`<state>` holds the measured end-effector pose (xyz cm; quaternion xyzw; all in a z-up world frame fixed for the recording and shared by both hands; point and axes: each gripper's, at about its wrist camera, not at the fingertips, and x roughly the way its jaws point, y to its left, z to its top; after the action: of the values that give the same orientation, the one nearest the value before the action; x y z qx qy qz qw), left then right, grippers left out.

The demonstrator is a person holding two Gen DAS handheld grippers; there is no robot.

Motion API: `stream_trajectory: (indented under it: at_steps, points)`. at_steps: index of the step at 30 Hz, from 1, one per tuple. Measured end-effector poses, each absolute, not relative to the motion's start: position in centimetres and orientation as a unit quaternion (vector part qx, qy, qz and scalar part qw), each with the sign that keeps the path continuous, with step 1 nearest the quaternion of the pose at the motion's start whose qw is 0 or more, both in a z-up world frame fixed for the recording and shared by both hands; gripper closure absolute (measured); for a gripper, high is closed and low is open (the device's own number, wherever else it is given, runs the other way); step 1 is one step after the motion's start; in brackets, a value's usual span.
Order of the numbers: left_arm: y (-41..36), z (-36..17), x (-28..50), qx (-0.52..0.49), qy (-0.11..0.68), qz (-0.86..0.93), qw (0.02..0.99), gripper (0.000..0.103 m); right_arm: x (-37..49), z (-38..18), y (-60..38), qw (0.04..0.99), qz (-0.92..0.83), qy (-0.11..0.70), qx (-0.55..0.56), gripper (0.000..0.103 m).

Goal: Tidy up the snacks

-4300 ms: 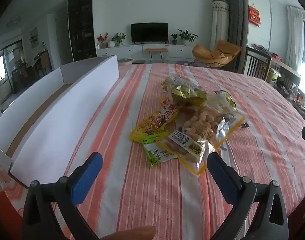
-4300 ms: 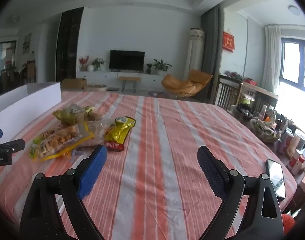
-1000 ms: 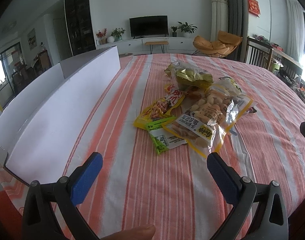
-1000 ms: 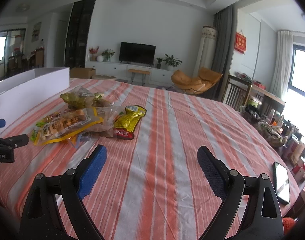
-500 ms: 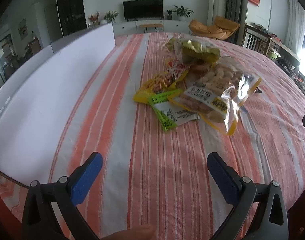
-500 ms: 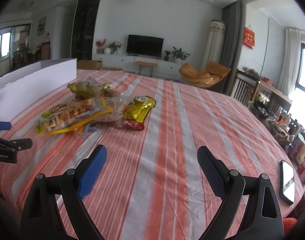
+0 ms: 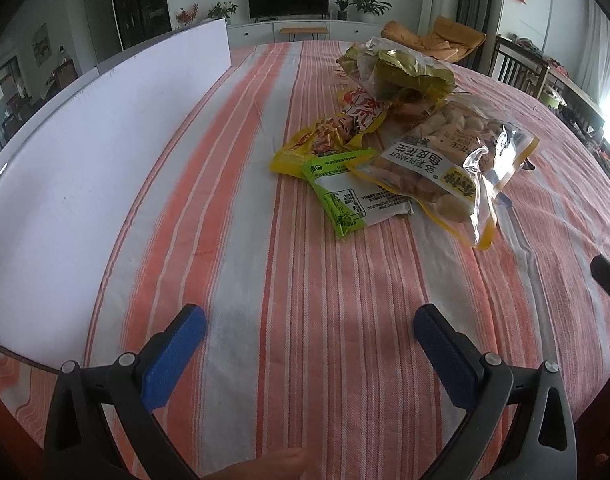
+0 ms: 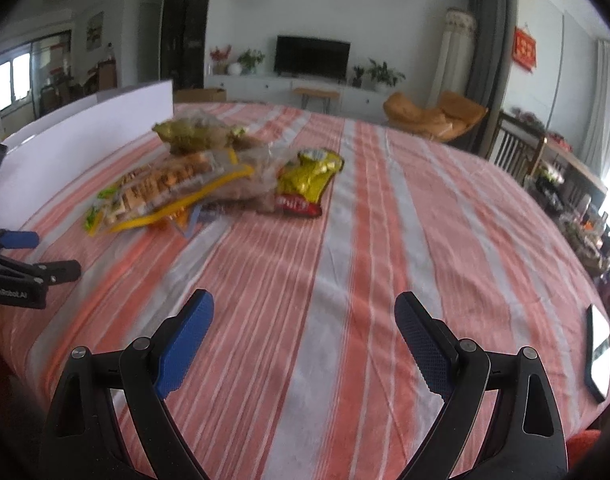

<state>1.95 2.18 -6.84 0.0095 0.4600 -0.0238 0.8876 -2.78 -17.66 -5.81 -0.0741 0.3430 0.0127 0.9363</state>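
My left claw [image 7: 305, 330] gapes empty; green packet [image 7: 355, 192] lies dead ahead, far of it, long axis slanting near-right. Right claw [image 8: 303, 318] open, farther off.

Both wrist views sit low over the counter [image 7: 245, 264], facing the television at 12 o'clock; both share the snack pile [image 7: 405, 140], nearer on the left.

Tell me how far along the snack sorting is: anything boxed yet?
Nothing looks done: the peanut bag, green packet, gold packet and the rest lie heaped on the striped tablecloth. The white box's inside is hidden from view. Nothing is in hand: left gripper and right gripper are open and empty. All the moving remains.
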Motion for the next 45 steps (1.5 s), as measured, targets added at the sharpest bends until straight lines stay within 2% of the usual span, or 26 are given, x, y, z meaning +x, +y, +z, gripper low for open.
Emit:
stream_trajectory:
  at_steps: [17,21,25,30,32,35,38,41,42,43,45]
  points:
    - [2.2,-6.9,2.1,0.008,0.461,-0.019,0.887,0.000,-1.6,-7.9,-20.4,0.924,-0.008,0.380,-0.034,0.009]
    - [2.2,-6.6,3.2,0.007,0.488,-0.023,0.873,0.000,-1.2,-8.1,-21.0,0.922,-0.016,0.387,-0.029,0.009]
    - [2.4,-4.0,4.4,-0.033,0.477,-0.078,0.875,0.000,-0.9,-8.4,-21.4,0.918,-0.020,0.396,-0.024,0.009]
    - [0.5,3.4,10.6,-0.040,0.440,-0.136,0.887,0.000,-0.8,-8.5,-21.0,0.917,-0.013,0.398,-0.035,0.009]
    - [-1.2,5.4,14.9,-0.022,0.447,-0.149,0.882,0.000,-0.7,-8.5,-21.1,0.916,-0.009,0.399,-0.032,0.009]
    - [-4.5,4.7,21.0,0.057,0.481,-0.121,0.866,0.000,-0.6,-8.5,-21.3,0.915,-0.004,0.403,-0.024,0.009]
    - [-7.0,1.8,25.3,0.120,0.518,-0.084,0.843,0.000,-0.6,-8.5,-21.4,0.914,-0.002,0.404,-0.021,0.009]
    - [-8.2,-0.1,27.6,0.136,0.543,-0.082,0.824,0.001,-0.7,-8.5,-21.1,0.915,0.001,0.402,-0.029,0.009]
    - [-8.3,-0.3,28.0,0.134,0.546,-0.083,0.823,0.013,-0.8,-8.5,-21.0,0.916,0.001,0.400,-0.033,0.009]
    - [-8.3,-0.4,28.2,0.121,0.549,-0.093,0.822,0.033,-0.8,-8.5,-21.0,0.916,0.001,0.400,-0.035,0.009]
    - [-7.3,0.1,28.2,0.086,0.552,-0.097,0.824,0.042,-0.8,-8.5,-20.9,0.916,0.002,0.399,-0.036,0.009]
